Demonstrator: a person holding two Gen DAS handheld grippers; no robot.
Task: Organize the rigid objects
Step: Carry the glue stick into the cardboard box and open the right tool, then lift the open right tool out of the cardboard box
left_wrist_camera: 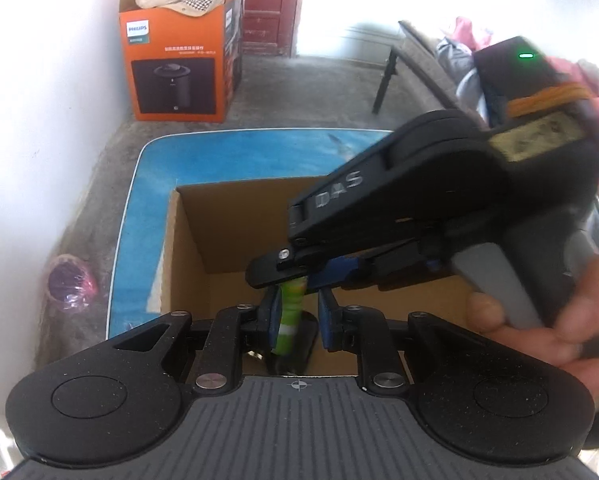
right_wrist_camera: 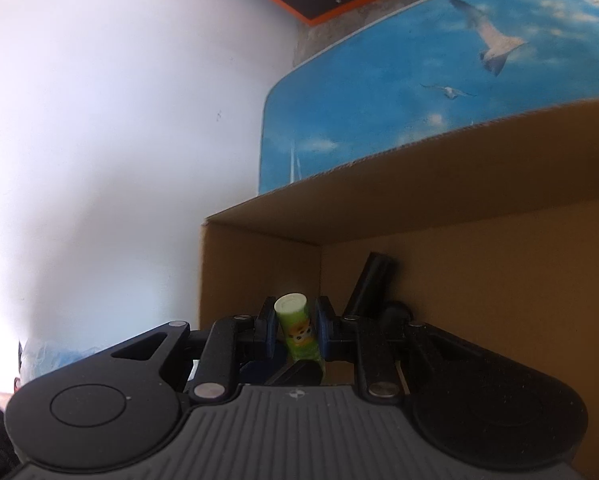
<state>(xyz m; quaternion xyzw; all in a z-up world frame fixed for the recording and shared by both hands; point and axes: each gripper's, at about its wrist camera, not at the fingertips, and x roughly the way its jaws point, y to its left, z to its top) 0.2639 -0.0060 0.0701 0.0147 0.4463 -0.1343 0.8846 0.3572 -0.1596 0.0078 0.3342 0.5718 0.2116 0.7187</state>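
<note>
Item: small green cylinder point(right_wrist_camera: 298, 334), white end cap, cartoon print on its side. Held upright between the pads of the right gripper point(right_wrist_camera: 297, 330), over the open cardboard box point(right_wrist_camera: 459, 208). In the left wrist view the same cylinder point(left_wrist_camera: 290, 322) appears at 6 o'clock, below the right gripper point(left_wrist_camera: 295, 280), which enters from 3 o'clock with a hand point(left_wrist_camera: 571, 332) on its grey handle.

Left gripper point(left_wrist_camera: 297, 320): jaws nearly closed; the cylinder is seen in the gap, but whether its pads press on it cannot be told.

Box contents: a dark, elongated object point(right_wrist_camera: 369, 280) leaning against the far inner wall; identity unclear.

Surface: table point(left_wrist_camera: 227, 152) with rounded corners and a blue sky-and-seagull print, pale rim. The box stands on it.

Room: rough grey concrete floor point(left_wrist_camera: 307, 88); plain white wall point(left_wrist_camera: 39, 100) at 9 o'clock. Orange Philips carton point(left_wrist_camera: 175, 68) at 11 o'clock, filled with pale cloth. Dark red door point(left_wrist_camera: 273, 4) at 12 o'clock. Bench or chair point(left_wrist_camera: 419, 64) at 2 o'clock, heaped with clothing. Pink-purple round item point(left_wrist_camera: 69, 280) on the floor at 9 o'clock, blurred.
</note>
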